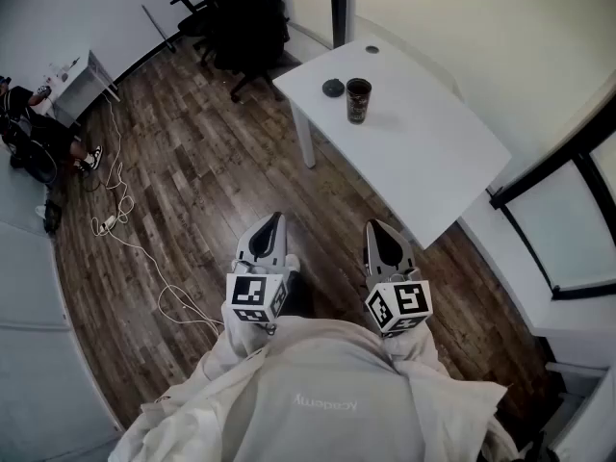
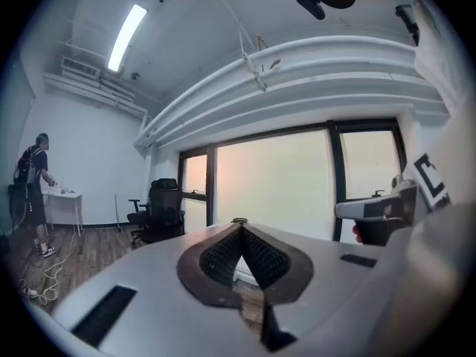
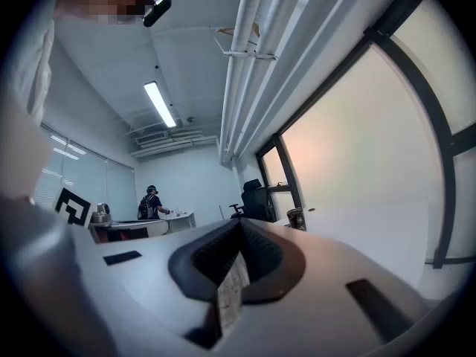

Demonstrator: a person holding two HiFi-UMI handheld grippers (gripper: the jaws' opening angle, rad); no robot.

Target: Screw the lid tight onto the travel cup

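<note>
A dark travel cup [image 1: 359, 101] stands upright on the white table [image 1: 423, 152], far ahead of me. Its dark round lid [image 1: 333, 88] lies flat on the table just left of the cup, apart from it. In the right gripper view the cup [image 3: 296, 219] shows small beyond the jaw tips. My left gripper [image 1: 276, 219] and right gripper [image 1: 374, 227] are held side by side close to my body over the wooden floor, well short of the table. Both have their jaws closed together with nothing between them: left gripper [image 2: 239, 223], right gripper [image 3: 241, 223].
A black office chair [image 1: 241, 27] stands past the table's far left corner. A person [image 1: 24, 123] is at a small white desk [image 1: 82, 77] by the left wall. Cables [image 1: 115, 210] trail over the wooden floor. Windows [image 1: 568, 229] run along the right.
</note>
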